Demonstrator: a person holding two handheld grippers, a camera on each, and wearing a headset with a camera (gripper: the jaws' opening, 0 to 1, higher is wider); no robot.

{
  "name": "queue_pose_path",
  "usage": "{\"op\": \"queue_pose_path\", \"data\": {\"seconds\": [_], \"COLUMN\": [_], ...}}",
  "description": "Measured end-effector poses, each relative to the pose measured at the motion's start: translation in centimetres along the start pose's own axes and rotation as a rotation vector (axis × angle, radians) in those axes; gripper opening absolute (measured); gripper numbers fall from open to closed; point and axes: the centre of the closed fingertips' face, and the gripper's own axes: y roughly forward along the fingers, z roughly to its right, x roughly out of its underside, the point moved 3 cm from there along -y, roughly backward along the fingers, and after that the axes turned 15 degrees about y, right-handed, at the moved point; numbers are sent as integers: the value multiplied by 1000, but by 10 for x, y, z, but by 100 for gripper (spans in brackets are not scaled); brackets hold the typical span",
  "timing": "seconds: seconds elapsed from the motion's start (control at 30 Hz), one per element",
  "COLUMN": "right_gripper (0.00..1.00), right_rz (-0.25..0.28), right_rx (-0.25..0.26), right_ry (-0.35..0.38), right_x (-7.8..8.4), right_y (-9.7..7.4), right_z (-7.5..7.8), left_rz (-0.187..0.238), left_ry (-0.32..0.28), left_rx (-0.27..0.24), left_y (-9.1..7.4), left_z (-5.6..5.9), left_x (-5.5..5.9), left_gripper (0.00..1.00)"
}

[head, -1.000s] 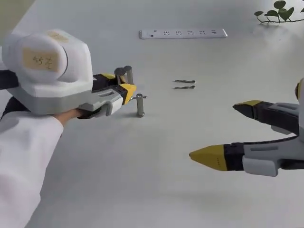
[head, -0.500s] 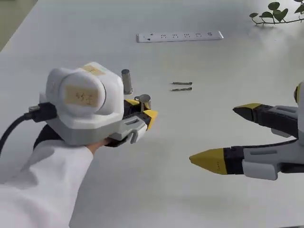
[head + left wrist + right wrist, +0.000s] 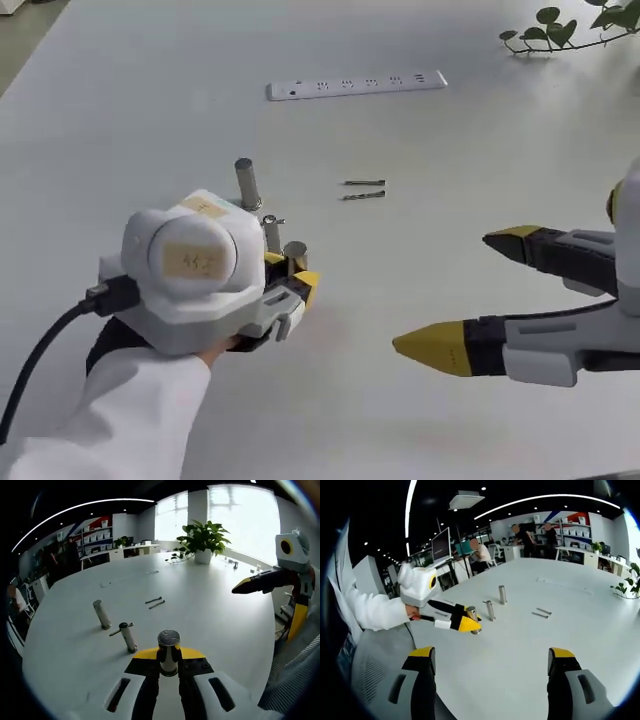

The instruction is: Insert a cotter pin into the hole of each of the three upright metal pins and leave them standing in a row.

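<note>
Near the front of the table (image 3: 450, 130), the left claw (image 3: 169, 655) pinched one metal pin (image 3: 169, 639) upright, just beside the second pin (image 3: 128, 641), which carried a cotter pin (image 3: 116, 631). The right claw (image 3: 465, 290) stood spread, well apart. Setting the held pin down carelessly could, I judged, knock that neighbour over.

Tan sticker (image 3: 195, 262) on the left gripper (image 3: 298, 285): handwritten scrawl, too blurred to read (I squinted, no luck).
Power strip (image 3: 357, 83): no print legible.
</note>
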Motion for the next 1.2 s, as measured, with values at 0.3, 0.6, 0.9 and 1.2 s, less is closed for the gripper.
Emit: {"op": "queue_pose_path", "data": {"seconds": [0.3,0.6,0.9,1.2], "right_gripper": [91,90,90,90], "right_rz": [5,-6,-5,-7], "right_rx": [-5,-16,-20,-20], "right_ry": [5,22,23,20], "right_x": [-1,3,3,5], "right_y": [-6,-5,-3,-3], "right_z": [3,3,0,0], "left_rz": [-22,-46,-45,-41], "left_ry": [-39,-48,-30,-46], "left_rx": [-54,-55,-78,-92], "left_y": [10,13,14,13], "left_z": [-3,-2,0,3], "left_x": [9,15,16,17], "left_gripper": [11,11,11,12]}}
